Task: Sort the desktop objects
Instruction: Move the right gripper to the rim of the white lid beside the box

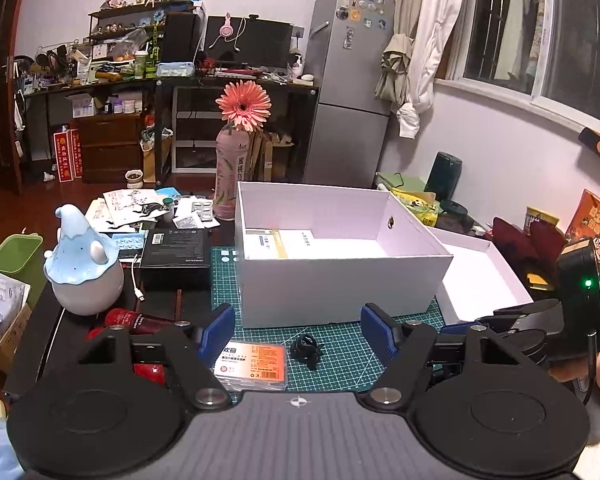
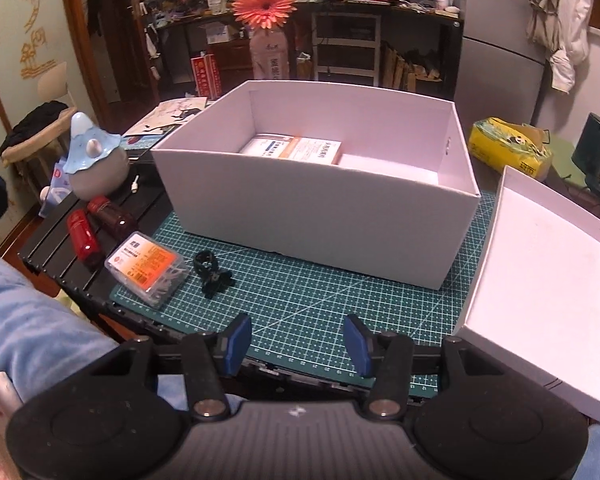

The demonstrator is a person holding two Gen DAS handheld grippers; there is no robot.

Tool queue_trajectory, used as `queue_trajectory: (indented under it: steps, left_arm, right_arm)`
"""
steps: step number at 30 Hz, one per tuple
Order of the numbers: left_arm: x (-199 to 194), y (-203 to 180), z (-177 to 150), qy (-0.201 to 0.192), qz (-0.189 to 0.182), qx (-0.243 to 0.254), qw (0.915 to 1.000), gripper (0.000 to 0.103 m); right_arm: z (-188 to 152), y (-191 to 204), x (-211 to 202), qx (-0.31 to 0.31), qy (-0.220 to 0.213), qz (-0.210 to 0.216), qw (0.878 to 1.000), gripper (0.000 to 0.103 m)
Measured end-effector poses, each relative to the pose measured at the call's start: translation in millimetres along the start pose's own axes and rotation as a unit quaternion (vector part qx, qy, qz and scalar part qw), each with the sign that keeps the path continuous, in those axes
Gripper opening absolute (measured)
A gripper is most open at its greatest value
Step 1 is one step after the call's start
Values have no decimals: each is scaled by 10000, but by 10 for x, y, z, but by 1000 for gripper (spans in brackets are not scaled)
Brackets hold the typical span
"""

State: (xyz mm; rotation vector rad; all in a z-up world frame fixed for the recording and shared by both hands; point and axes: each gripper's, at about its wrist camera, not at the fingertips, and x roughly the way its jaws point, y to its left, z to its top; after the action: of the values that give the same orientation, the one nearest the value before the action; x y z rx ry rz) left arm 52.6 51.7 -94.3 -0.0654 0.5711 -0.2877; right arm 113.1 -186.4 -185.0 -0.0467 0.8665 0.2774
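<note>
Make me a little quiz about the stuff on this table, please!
1. True or false: the big white box is completely empty.
2. Which thing lies closest to the clear box of floss picks on the green mat? A) the black clip B) the yellow tissue pack C) the flower
3. Fill in: the left gripper and right gripper are both ____ and hold nothing.

Key: 1. False, flat packets lie inside. 2. A. 3. open.
</note>
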Motion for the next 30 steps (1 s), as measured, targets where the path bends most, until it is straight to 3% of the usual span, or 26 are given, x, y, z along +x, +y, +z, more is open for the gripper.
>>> queue_trajectory:
  steps: [7, 16, 23, 30]
  left_arm:
    - [6, -32, 2, -3, 6, 89, 10000, 71]
    - [19, -31, 10, 13, 18, 64, 10000, 71]
    - [5, -35, 9, -25, 23, 68, 10000, 71]
    - [14, -37, 14, -6, 15, 68, 10000, 71]
  right_arm:
    - [-3, -22, 0, 59, 10, -98, 9999, 43]
    - [20, -95, -21, 232, -154, -28, 9996, 43]
    - [38, -270, -215, 715, -700, -211, 9948, 23]
    - [57, -656, -345, 1388, -937, -562, 9843, 15]
